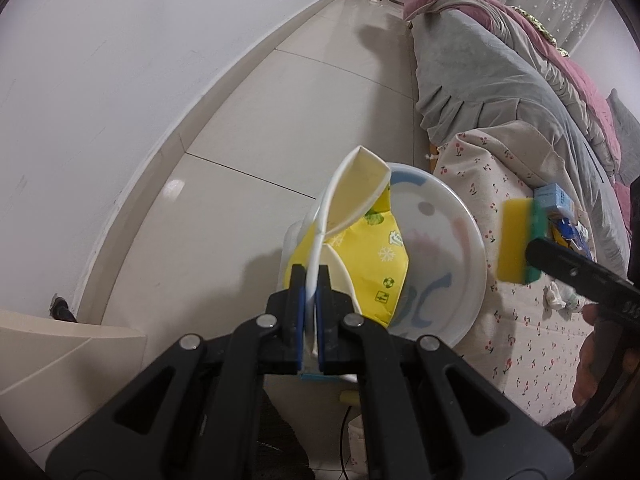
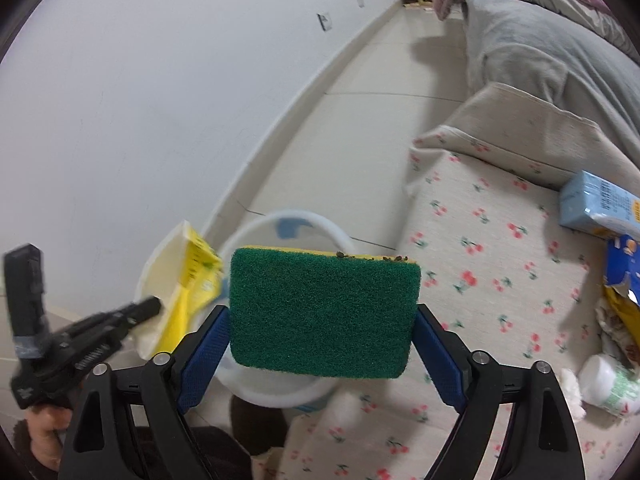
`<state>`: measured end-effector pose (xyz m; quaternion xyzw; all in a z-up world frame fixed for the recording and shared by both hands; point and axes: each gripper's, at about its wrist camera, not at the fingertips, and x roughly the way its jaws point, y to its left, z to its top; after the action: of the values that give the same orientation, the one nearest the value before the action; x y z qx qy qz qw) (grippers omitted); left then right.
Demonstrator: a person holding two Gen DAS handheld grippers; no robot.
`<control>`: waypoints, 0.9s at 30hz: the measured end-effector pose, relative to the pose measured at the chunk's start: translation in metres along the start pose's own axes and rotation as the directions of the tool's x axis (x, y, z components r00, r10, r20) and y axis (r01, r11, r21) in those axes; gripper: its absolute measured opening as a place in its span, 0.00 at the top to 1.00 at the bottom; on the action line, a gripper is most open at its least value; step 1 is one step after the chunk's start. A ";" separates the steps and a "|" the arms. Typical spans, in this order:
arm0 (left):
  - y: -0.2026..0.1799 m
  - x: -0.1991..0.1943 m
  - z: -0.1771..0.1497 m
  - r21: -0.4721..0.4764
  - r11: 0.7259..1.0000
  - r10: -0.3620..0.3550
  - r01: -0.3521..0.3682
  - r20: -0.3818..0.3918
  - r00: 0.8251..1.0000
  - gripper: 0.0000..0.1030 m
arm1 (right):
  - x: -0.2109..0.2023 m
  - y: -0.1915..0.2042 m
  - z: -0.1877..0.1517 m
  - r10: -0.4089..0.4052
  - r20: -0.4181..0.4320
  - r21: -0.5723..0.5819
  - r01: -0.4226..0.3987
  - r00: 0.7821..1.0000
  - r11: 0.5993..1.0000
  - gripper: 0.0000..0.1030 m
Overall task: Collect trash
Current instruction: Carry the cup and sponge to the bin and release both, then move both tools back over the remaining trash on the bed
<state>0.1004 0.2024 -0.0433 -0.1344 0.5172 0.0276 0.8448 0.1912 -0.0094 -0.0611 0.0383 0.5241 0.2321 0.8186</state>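
My left gripper (image 1: 310, 280) is shut on the rim of a crushed yellow paper cup (image 1: 360, 248) and holds it over a white plastic bin (image 1: 452, 236) that stands on the floor beside the table. The cup also shows in the right wrist view (image 2: 192, 284), with the bin (image 2: 296, 220) behind it. My right gripper (image 2: 322, 320) is shut on a green and yellow sponge (image 2: 322, 312), held above the bin's edge. The sponge shows in the left wrist view (image 1: 520, 240) to the right of the bin. Brown crumbs sit on the sponge's top edge (image 2: 372, 257).
A table with a cherry-print cloth (image 2: 500, 280) holds a light blue carton (image 2: 600, 204), blue and yellow wrappers (image 2: 624, 276), a white bottle (image 2: 612, 384) and a crumpled tissue (image 2: 570, 392). A sofa with grey and pink blankets (image 1: 500, 76) lies beyond. Tiled floor (image 1: 280, 120) runs along the white wall.
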 end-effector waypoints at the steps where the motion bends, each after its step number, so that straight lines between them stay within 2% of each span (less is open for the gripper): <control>1: -0.001 0.001 0.000 0.002 1.000 0.000 0.000 -0.002 1.000 0.95 | -0.001 0.001 0.001 0.007 0.005 0.001 -0.007 1.000 1.000 0.09; 3: -0.002 0.002 0.001 0.007 1.000 0.002 -0.002 -0.004 1.000 0.95 | -0.004 0.003 0.002 0.016 0.017 -0.008 -0.015 1.000 1.000 0.09; 8: -0.006 0.006 0.002 0.019 1.000 0.008 -0.008 -0.015 1.000 0.95 | -0.012 -0.001 0.000 -0.021 0.019 -0.016 0.022 1.000 1.000 0.09; 19: -0.020 0.012 0.007 0.045 0.999 0.018 -0.018 0.000 1.000 0.93 | -0.055 -0.044 -0.011 -0.092 0.045 0.025 0.091 0.995 0.995 0.09; 21: -0.023 0.013 0.008 0.047 0.998 0.031 -0.031 0.000 1.000 0.75 | -0.066 -0.053 -0.013 -0.101 0.054 0.038 0.099 0.993 0.994 0.09; 22: -0.024 0.013 0.008 0.044 0.998 0.041 -0.041 0.001 0.999 0.50 | -0.072 -0.058 -0.015 -0.106 0.060 0.045 0.103 0.993 0.994 0.09; 23: -0.026 0.013 0.008 0.040 0.998 0.050 -0.050 0.006 0.999 0.31 | -0.077 -0.062 -0.016 -0.110 0.064 0.050 0.107 0.992 0.993 0.09; 27: -0.036 0.008 0.007 0.057 0.997 0.059 -0.060 0.026 0.998 0.26 | -0.095 -0.080 -0.018 -0.134 0.086 0.073 0.128 0.987 0.989 0.09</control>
<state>0.1170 0.1687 -0.0400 -0.0941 0.5114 0.0393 0.8533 0.1698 -0.1240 -0.0143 0.0416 0.4953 0.1579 0.8532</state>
